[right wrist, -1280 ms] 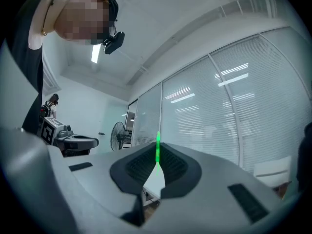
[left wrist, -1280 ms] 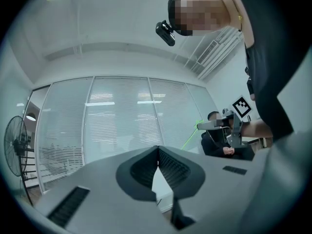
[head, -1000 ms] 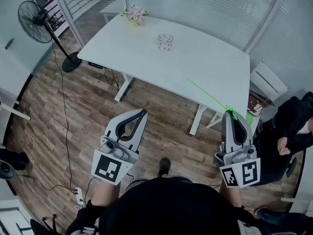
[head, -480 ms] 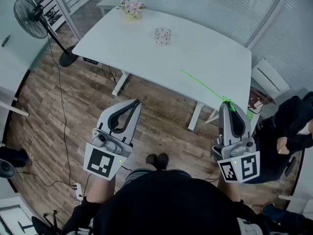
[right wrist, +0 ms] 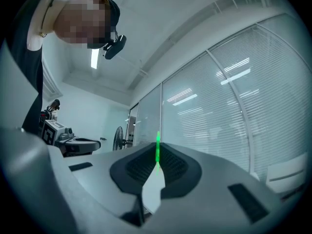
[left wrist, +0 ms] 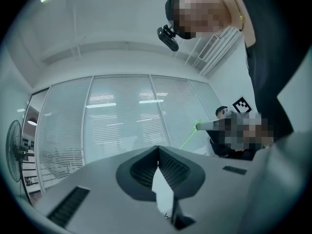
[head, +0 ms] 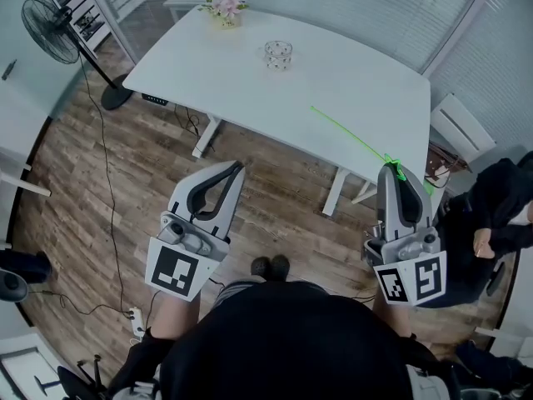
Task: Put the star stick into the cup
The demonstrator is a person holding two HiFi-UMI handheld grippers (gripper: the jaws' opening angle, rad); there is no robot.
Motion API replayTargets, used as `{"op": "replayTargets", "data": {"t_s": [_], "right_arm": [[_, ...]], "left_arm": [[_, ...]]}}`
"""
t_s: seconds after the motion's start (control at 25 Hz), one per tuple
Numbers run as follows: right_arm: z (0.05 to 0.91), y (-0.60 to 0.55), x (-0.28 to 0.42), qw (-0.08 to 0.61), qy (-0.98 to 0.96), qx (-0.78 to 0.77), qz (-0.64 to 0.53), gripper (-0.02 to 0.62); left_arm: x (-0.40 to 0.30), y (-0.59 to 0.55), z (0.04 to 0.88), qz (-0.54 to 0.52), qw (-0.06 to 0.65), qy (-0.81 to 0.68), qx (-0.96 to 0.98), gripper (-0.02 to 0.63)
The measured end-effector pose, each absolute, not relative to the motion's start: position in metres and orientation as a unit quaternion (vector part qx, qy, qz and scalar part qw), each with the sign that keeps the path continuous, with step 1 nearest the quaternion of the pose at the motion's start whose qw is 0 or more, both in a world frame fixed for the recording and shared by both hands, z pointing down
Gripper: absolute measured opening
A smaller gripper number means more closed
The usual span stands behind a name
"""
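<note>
right hand-held gripper (head: pixel 393 172): pinches star stick (head: pixel 354 138), which slants over the counter's (head: pixel 366 73) near edge | left hand-held gripper (head: pixel 236 169): pressed together, empty | cup (head: pixel 278 54): toward counter's far-left corner | step: likely carry to cup | next: reach across, tip stick down into cup

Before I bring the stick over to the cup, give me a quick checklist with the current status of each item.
1. Star stick gripped: ok, the right gripper has its jaws shut on one end.
2. Left gripper free: ok, jaws together, nothing between them.
3. Cup upright on the table: ok.
4. Way to the cup clear: ok, only bare tabletop between; the flowers stand apart at the far corner.
5. Cup close enough: not ok, both grippers are over the floor, short of the table.
6. Cup empty: cannot tell.
</note>
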State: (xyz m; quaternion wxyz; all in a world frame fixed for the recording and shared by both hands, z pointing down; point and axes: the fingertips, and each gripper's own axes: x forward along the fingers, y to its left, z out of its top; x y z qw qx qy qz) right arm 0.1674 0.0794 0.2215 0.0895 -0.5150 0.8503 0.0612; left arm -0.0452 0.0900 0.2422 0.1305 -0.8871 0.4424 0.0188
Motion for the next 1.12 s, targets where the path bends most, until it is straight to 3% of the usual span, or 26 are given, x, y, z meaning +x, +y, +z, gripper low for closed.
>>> {"op": "replayTargets", "data": {"t_s": [0.64, 1.12], "right_arm": [[0.231, 0.064, 0.178, 0.087, 0.855, -0.508, 0.06, 0.023], [0.234, -0.003, 0.172, 0.1, 0.847, -0.519, 0.061, 0.023]], "left_arm": [[-0.043, 0.085, 0.255, 0.01, 0.123, 0.463, -0.878, 0.014], [-0.048, 0.009, 0.249, 0.02, 0.137, 0.446, -0.884, 0.014]]}}
